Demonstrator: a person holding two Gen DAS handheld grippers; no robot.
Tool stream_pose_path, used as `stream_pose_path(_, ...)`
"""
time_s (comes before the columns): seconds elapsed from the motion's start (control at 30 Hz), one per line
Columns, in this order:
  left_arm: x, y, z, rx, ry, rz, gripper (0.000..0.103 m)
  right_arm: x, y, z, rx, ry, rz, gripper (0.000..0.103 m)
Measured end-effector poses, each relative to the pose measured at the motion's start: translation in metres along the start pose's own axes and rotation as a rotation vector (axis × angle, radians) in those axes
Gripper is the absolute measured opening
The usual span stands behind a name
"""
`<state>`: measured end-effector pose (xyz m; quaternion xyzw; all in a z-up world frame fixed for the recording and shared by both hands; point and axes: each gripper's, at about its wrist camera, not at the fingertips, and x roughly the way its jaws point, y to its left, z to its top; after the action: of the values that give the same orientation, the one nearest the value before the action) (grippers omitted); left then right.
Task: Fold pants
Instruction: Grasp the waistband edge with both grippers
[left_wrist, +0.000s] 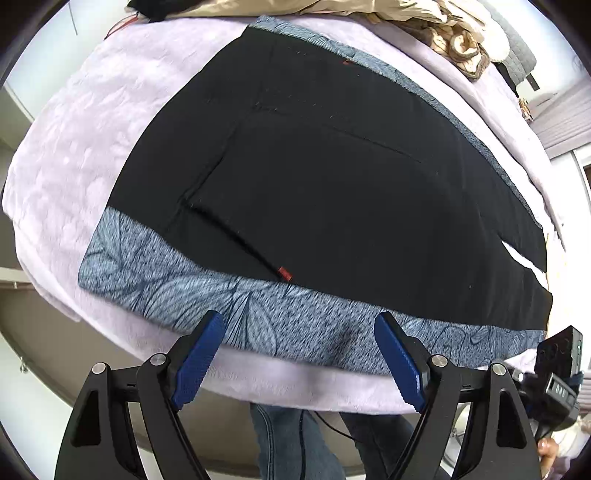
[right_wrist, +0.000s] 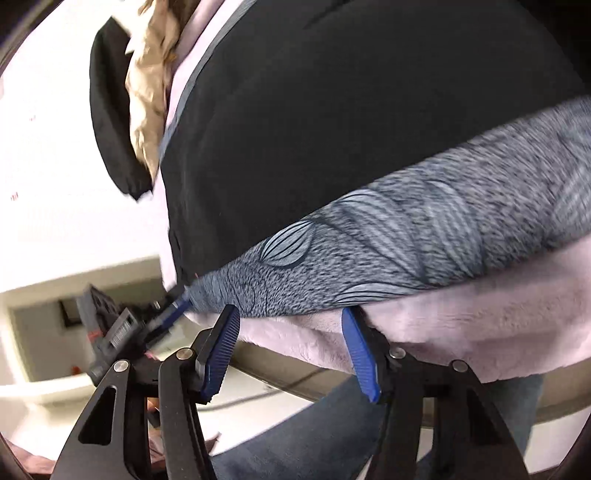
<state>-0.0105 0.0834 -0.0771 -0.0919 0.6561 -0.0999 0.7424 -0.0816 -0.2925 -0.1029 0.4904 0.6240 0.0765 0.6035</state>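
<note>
**Both grippers short of the pants' near edge**

L gripper (left_wrist: 299, 354) and R gripper (right_wrist: 290, 349): blue pads apart, nothing between. Ahead, past the grey leaf-print cloth (left_wrist: 258, 314), lie the flat black fabric pants (left_wrist: 332, 184) (long axis across both views). Neither gripper is clearly nearer.

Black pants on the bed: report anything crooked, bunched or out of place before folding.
Nothing stands out. The black pants lie flat and smooth on a grey leaf-patterned cloth over the pink blanket. A loose pile of other clothes sits at the far edge, apart from the pants. Both grippers are open and hold nothing.
</note>
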Motion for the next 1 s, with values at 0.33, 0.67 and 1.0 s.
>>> stream_pose_path(0.33, 0.006, 0.004, -0.005, -0.034, 0.028, -0.067, 0.086, 0.028, -0.009, 0.022, 0.111, -0.022, 0.114, 0.054)
stream_pose_path(0.67, 0.019, 0.010, -0.010, -0.215, 0.060, -0.301, 0.086, -0.010, 0.020, 0.023, 0.116, -0.108, 0.391, 0.009)
stream_pose_path(1.0, 0.021, 0.044, 0.018, -0.369, -0.059, -0.247, 0.020, 0.014, 0.000, 0.027, 0.133, -0.034, 0.234, 0.014)
